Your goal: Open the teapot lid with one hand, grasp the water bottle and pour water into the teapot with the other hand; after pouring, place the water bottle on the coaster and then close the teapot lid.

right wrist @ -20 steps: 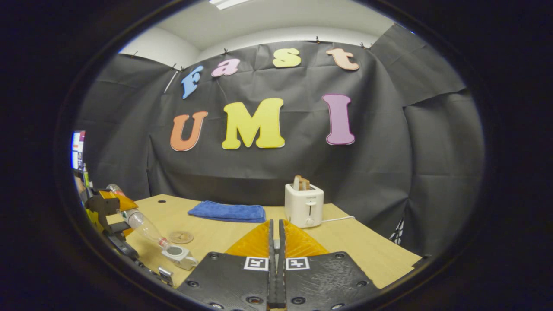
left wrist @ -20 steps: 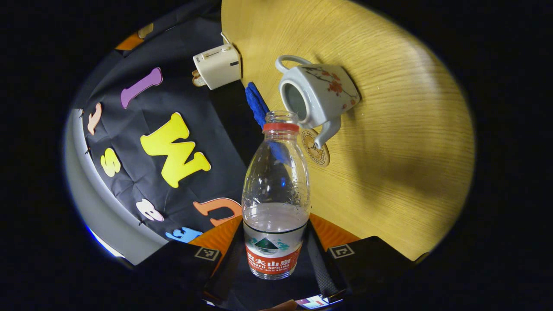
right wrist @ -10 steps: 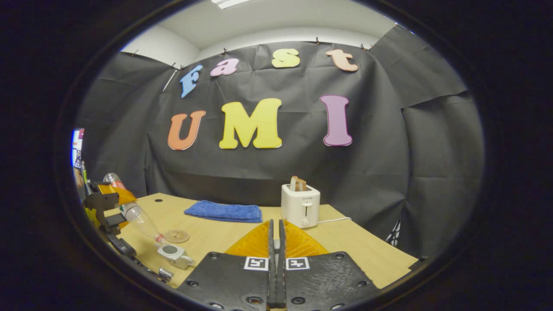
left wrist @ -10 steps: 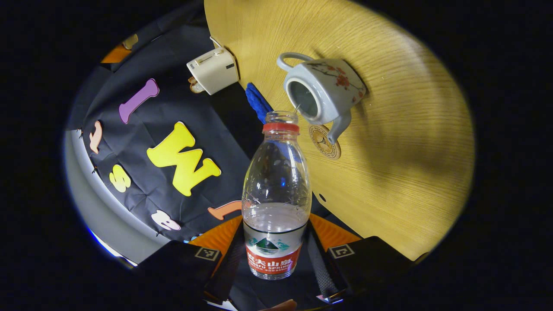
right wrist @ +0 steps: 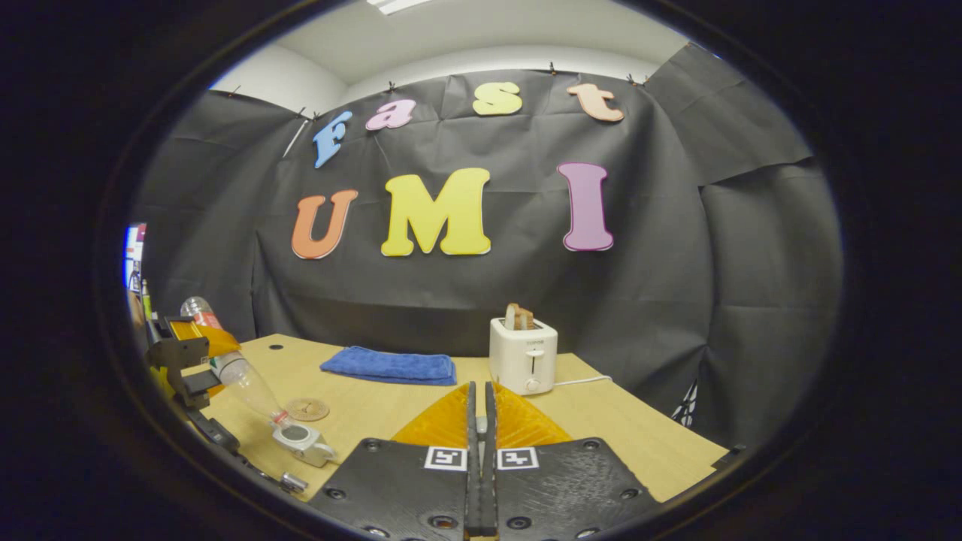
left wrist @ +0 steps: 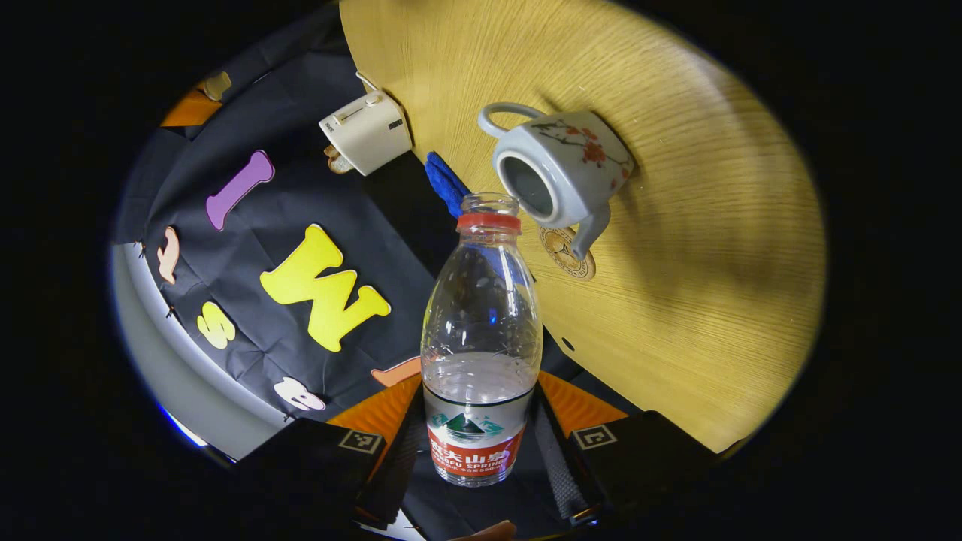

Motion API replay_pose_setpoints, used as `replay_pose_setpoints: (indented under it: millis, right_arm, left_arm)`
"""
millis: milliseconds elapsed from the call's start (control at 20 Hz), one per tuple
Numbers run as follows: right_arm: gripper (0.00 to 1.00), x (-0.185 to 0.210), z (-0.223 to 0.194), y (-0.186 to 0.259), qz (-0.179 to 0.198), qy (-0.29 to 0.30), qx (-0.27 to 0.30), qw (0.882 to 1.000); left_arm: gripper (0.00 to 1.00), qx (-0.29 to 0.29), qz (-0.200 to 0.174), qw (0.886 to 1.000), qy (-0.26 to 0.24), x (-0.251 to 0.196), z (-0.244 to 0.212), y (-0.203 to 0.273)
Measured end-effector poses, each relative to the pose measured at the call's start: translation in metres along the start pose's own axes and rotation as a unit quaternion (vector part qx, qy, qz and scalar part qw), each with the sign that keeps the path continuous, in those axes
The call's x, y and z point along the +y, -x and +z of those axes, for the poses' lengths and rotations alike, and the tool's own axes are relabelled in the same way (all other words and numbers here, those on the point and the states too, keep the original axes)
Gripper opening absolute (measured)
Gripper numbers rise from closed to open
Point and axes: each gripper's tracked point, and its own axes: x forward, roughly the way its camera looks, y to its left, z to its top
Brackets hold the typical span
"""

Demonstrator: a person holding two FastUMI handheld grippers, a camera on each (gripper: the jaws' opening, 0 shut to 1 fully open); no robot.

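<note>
The left gripper (left wrist: 481,481) grips the water bottle (left wrist: 481,338), tilted with its mouth beside the open teapot (left wrist: 560,169), which stands on the bench (left wrist: 676,263) at 12 o'clock. The right gripper (right wrist: 479,481) is closed with nothing seen between its fingers. If the mouth drifts, water may spill onto the coaster (left wrist: 567,252). Half a second ago a thin stream showed; now none.

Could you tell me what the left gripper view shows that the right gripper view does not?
Left gripper view: the water bottle label and water level up close, and the flower painting on the teapot. Right gripper view: the right gripper with fingers shut, and the bottle tilted neck-down toward the teapot, side on. Both: table, coaster, blue towel, toaster, teapot, bottle.
</note>
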Motion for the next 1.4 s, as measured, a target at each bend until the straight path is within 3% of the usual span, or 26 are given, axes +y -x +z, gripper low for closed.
replay_pose_setpoints:
  millis: [200, 300, 500, 650, 800, 900, 1000, 1100, 1250, 1300, 1400]
  right_arm:
    - [0.00, -0.002, -0.002, 0.000, -0.001, -0.002, 0.003, 1.000]
    - [0.00, -0.003, -0.002, 0.000, 0.000, -0.004, 0.005, 1.000]
    - [0.00, -0.006, -0.001, -0.001, -0.004, -0.006, 0.004, 1.000]
    - [0.00, -0.005, -0.002, 0.000, -0.007, -0.003, 0.007, 1.000]
    - [0.00, -0.003, -0.002, 0.001, -0.010, 0.006, 0.005, 1.000]
    - [0.00, 0.003, -0.001, 0.003, -0.007, 0.012, 0.004, 1.000]
    - [0.00, 0.009, -0.002, 0.005, -0.004, 0.019, 0.004, 1.000]
    - [0.00, 0.017, -0.004, 0.005, 0.002, 0.025, 0.006, 1.000]
    - [0.00, 0.030, -0.010, 0.005, 0.012, 0.034, 0.011, 0.999]
    - [0.00, 0.034, -0.013, 0.005, 0.014, 0.039, 0.012, 0.999]
    - [0.00, 0.039, -0.015, 0.003, 0.018, 0.047, 0.014, 0.999]
  left_arm:
    - [0.77, -0.002, -0.003, 1.000, 0.009, -0.002, -0.004, -0.003]
    - [0.77, -0.018, 0.014, 0.999, 0.029, 0.002, 0.000, -0.005]
    - [0.77, -0.034, 0.006, 0.987, 0.158, -0.014, -0.005, -0.004]
    - [0.76, -0.034, 0.006, 0.962, 0.272, -0.023, -0.016, -0.004]
    - [0.76, -0.034, 0.012, 0.921, 0.387, -0.032, -0.026, -0.003]
    - [0.76, -0.033, 0.012, 0.884, 0.466, -0.037, -0.031, -0.004]
    - [0.76, -0.029, 0.016, 0.837, 0.546, -0.040, -0.041, -0.006]
    - [0.77, -0.029, 0.021, 0.772, 0.634, -0.042, -0.049, -0.012]
    - [0.77, -0.032, 0.007, 0.654, 0.756, -0.044, -0.057, -0.027]
    - [0.77, -0.038, 0.003, 0.621, 0.783, -0.044, -0.057, -0.032]
    - [0.77, -0.051, 0.006, 0.572, 0.818, -0.038, -0.057, -0.041]
